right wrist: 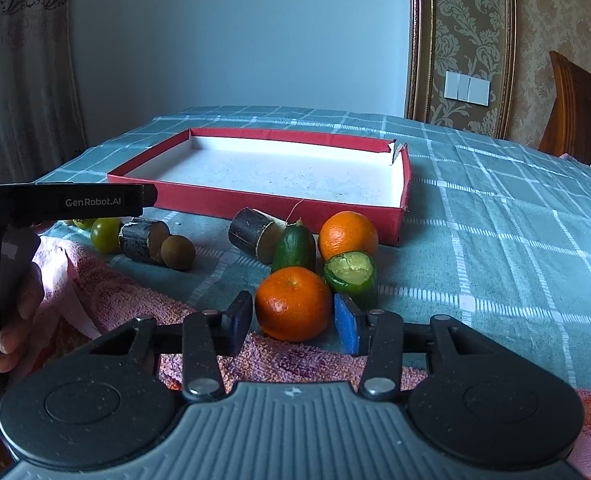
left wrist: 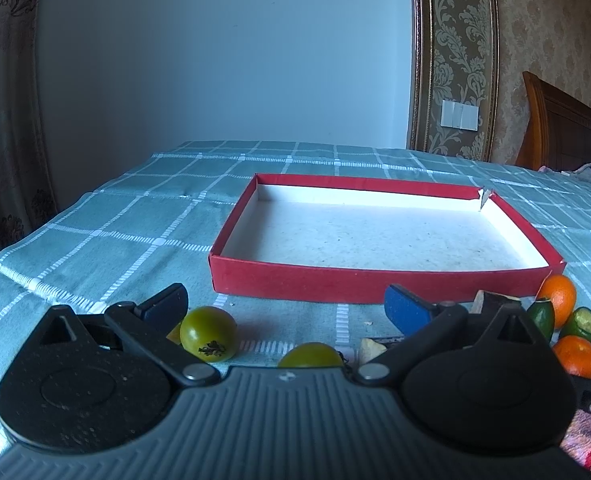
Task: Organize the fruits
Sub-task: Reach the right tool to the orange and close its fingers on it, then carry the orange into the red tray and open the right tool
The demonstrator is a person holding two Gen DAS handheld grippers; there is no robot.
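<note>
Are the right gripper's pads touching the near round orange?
Touching. In the right wrist view, both pads of the right gripper sit flush against the sides of the near round orange, with no gap visible.

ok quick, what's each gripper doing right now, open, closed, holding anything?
Left gripper: open, holding nothing.
Right gripper: jaws around the near round orange mandarin, pads at its sides; a firm grip cannot be told.

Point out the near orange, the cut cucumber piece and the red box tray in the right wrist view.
near orange (right wrist: 293, 304): right wrist view, middle of its peel, between the gripper's pads.
cut cucumber piece (right wrist: 351, 268): right wrist view, on its pale cut face.
red box tray (right wrist: 255, 200): right wrist view, on its near red wall.
</note>
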